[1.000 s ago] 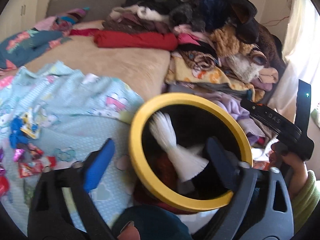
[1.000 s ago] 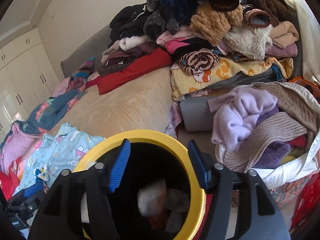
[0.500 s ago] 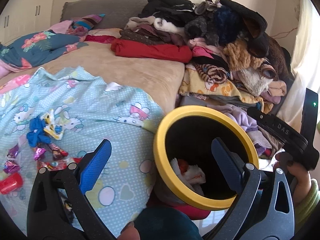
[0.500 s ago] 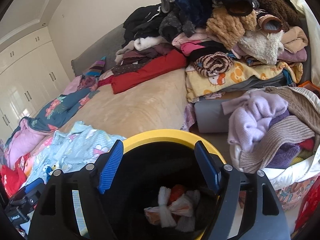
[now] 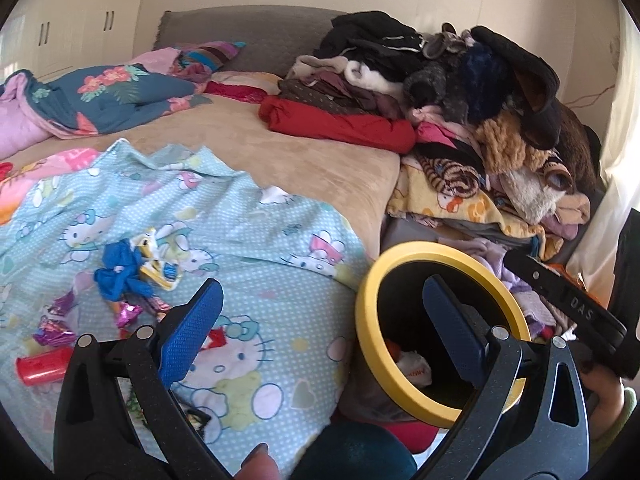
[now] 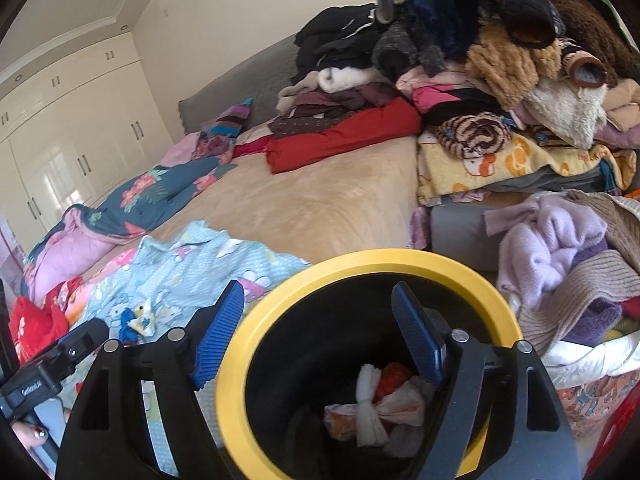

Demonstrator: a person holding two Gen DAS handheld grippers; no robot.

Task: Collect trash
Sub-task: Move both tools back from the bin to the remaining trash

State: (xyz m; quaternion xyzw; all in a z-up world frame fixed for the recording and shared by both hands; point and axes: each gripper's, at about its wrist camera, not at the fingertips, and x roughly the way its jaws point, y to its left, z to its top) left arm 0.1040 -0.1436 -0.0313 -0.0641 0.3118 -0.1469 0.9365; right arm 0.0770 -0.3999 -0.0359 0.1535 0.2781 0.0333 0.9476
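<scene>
A black bin with a yellow rim (image 5: 374,344) (image 6: 228,396) stands beside the bed. Crumpled white and orange trash (image 6: 376,408) lies in its bottom and shows in the left wrist view (image 5: 414,366) too. My left gripper (image 5: 320,324) is open and empty, between the bed and the bin. My right gripper (image 6: 320,344) is open and empty over the bin's mouth. Loose trash lies on the light-blue sheet: a blue wrapper (image 5: 120,276), shiny candy wrappers (image 5: 54,330) and a red cylinder (image 5: 42,366).
A light-blue cartoon sheet (image 5: 240,240) covers the near bed. A tall clothes pile (image 5: 460,92) fills the right side. A basket of knitwear (image 6: 568,264) stands right of the bin. A folded floral quilt (image 5: 104,96) lies at the far left.
A white piece of trash fell into the bin and now rests on its bottom. My left gripper has swung left toward the trash on the sheet. The right gripper stayed over the bin.
</scene>
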